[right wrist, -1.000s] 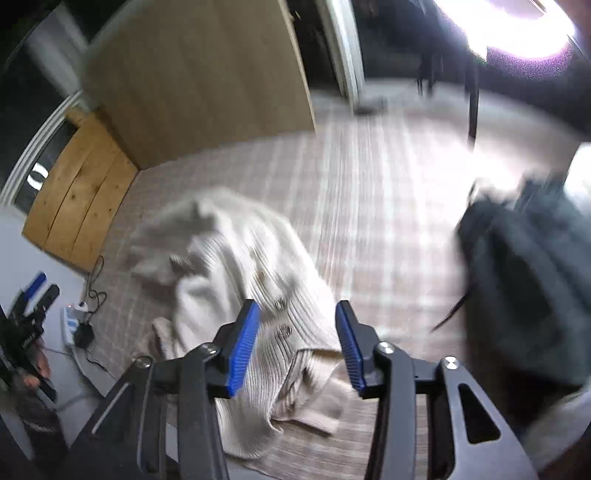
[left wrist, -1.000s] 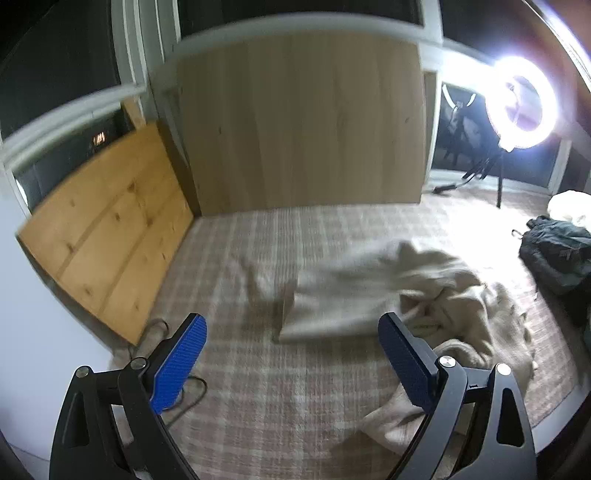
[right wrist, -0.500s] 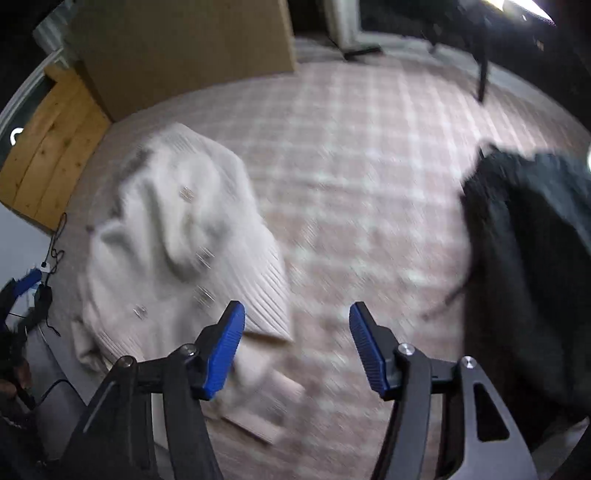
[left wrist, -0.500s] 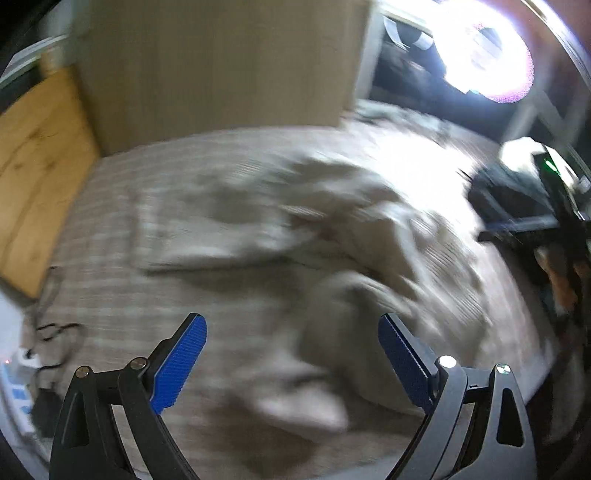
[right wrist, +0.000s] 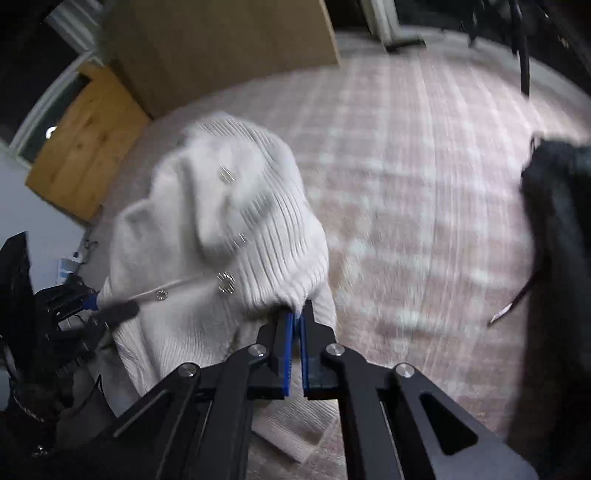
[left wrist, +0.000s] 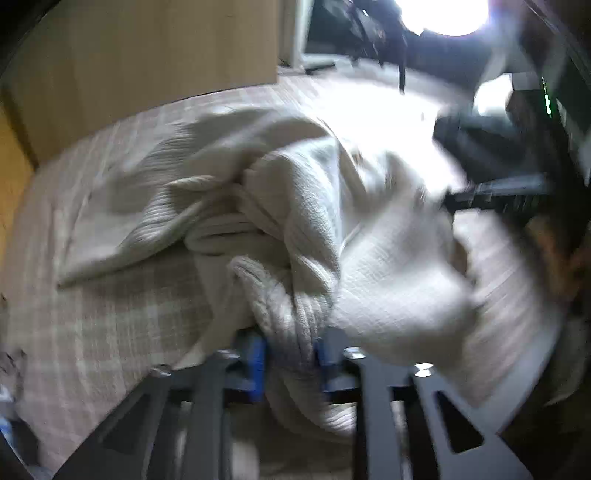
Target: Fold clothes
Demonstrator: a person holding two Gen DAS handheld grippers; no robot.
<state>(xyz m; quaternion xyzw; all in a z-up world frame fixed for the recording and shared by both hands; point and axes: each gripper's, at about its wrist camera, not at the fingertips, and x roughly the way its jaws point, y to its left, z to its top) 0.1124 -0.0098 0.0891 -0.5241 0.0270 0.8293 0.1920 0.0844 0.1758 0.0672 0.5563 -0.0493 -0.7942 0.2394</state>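
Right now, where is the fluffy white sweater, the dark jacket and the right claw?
white cardigan [right wrist: 221, 221]: right wrist view, ribbed front.
dark jacket [right wrist: 557, 206]: right wrist view, its left part.
right claw [right wrist: 295, 325]: right wrist view, between its blue tips.

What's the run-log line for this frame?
stage: lifting | left gripper: shut on cream cardigan | right gripper: shut on cardigan hem | dark garment: untouched

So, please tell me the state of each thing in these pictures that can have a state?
cream cardigan: bunched, unfolded, gripped at two places.
left gripper: jaws shut on a thick fold of the cardigan.
right gripper: jaws shut on the cardigan's edge.
dark garment: lying in a heap, untouched.
ring light: switched on.
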